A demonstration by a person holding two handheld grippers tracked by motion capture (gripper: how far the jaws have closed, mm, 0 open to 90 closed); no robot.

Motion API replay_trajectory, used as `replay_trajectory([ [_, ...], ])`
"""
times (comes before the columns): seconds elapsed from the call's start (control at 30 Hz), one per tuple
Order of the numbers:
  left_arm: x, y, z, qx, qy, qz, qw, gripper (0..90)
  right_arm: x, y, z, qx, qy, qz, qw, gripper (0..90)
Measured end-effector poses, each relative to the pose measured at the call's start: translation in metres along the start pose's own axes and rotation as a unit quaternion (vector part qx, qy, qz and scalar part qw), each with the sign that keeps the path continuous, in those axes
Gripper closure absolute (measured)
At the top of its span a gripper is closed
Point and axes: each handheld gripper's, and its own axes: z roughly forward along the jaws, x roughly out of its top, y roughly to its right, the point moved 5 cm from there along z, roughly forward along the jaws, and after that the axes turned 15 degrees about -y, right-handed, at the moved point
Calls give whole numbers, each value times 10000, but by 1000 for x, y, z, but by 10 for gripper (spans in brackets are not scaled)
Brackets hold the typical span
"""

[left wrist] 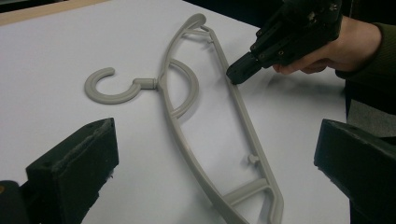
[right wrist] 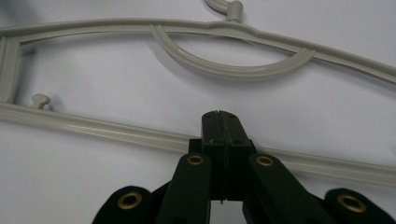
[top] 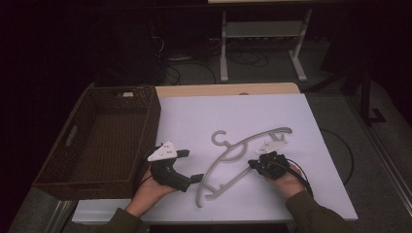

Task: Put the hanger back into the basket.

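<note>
The high view looks forward and down over the white table [top: 272,116] from the person's side; the left gripper view sits low and close, facing across the grey hanger [left wrist: 187,100] toward the right gripper [left wrist: 238,74]; the right gripper view looks steeply down, very near; all three share that hanger.

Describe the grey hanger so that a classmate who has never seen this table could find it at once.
Start at the white table top, with the brown wicker basket on its left edge. To the right of the basket, between the left gripper and the right gripper, lies the hanger, flat and slanting. It is the one pale grey plastic thing there, curved, with an open hook at its top.
</note>
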Motion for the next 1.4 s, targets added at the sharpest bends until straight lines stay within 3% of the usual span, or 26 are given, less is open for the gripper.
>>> replay_trajectory([
  [0.67, 1, 1, 2, 3, -32, -5, 10000, 0, -2, 0, 7, -40, -184, -48, 9998, 894],
  [0.93, 5, 0, 7, 100, -139, -8, 9999, 0, -2, 0, 8, -39, -203, -31, 9998, 894],
  [1.4, 20, -6, 40, 247, -483, 23, 9985, 0, -2, -1, 8, -55, -236, -28, 9997, 895],
])
